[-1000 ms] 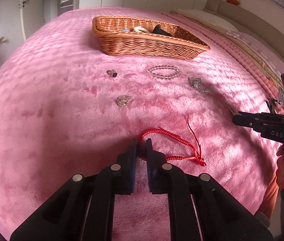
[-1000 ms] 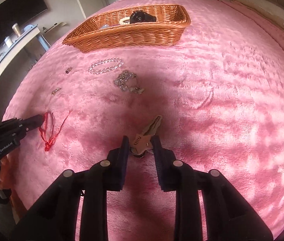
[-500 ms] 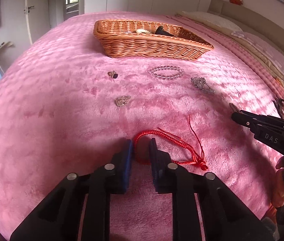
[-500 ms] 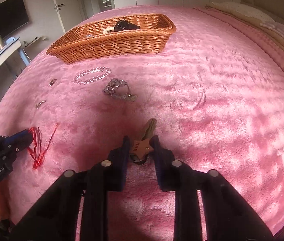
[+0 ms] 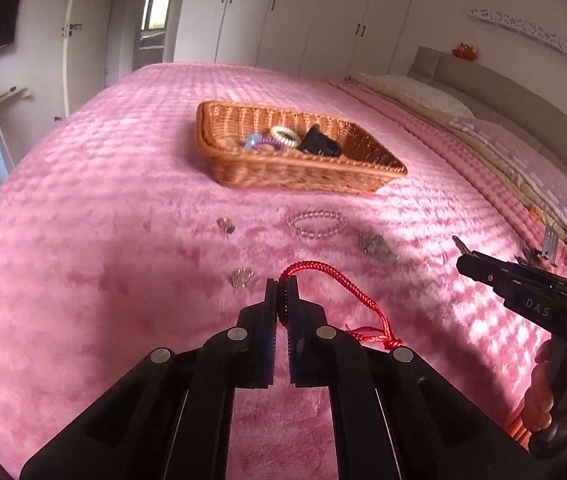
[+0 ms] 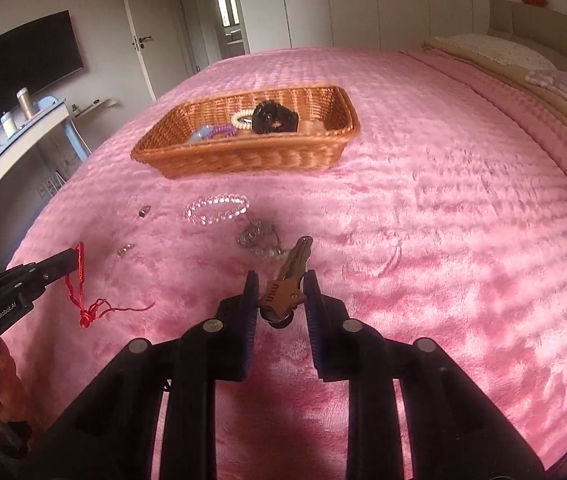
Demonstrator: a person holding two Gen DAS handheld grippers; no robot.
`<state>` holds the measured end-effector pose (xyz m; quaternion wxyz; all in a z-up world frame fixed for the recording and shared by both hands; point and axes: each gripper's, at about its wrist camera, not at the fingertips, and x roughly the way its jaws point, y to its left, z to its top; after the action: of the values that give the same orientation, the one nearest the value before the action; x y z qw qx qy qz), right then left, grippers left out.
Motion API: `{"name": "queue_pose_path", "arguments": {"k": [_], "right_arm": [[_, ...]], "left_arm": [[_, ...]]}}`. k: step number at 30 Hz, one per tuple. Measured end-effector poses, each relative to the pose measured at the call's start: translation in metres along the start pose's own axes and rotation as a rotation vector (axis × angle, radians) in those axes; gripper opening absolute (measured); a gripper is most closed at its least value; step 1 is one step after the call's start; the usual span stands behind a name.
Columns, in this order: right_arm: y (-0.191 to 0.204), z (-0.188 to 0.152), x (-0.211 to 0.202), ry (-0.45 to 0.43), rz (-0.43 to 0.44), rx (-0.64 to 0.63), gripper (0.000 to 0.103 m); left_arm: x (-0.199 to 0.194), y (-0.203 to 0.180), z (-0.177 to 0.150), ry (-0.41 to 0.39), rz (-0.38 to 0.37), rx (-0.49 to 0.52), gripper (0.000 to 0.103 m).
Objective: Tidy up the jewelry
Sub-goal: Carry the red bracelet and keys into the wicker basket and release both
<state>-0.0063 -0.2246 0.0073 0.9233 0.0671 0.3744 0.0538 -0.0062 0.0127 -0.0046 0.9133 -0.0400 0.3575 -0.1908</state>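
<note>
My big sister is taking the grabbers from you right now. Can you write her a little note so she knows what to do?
Left gripper: shut on the red cord bracelet, lifted, its tail dangling.
Right gripper: shut on the key by its brown tag, lifted off the pink blanket.
Done: the wicker basket already holds hair ties and a black piece.
Left: probably drop both held things in the basket, then fetch the clear bead bracelet, silver chain and two small pieces still on the blanket.
</note>
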Motion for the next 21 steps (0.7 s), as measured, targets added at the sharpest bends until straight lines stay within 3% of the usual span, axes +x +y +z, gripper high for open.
{"name": "queue_pose_path", "arguments": {"k": [7, 14, 17, 21], "right_arm": [[0.008, 0.056, -0.017, -0.100, 0.058, -0.027, 0.020], [0.016, 0.132, 0.000, -0.144, 0.136, -0.044, 0.020], [0.019, 0.161, 0.020, -0.129, 0.156, -0.052, 0.020], [0.018, 0.198, 0.071, -0.041, 0.233, -0.023, 0.020]], "left_arm": [[-0.007, -0.008, 0.055, -0.097, 0.000, 0.047, 0.002], [0.016, -0.016, 0.115, -0.148, 0.027, 0.107, 0.002], [0.035, -0.016, 0.139, -0.156, 0.023, 0.112, 0.002], [0.063, -0.010, 0.161, -0.161, 0.023, 0.099, 0.002]]}}
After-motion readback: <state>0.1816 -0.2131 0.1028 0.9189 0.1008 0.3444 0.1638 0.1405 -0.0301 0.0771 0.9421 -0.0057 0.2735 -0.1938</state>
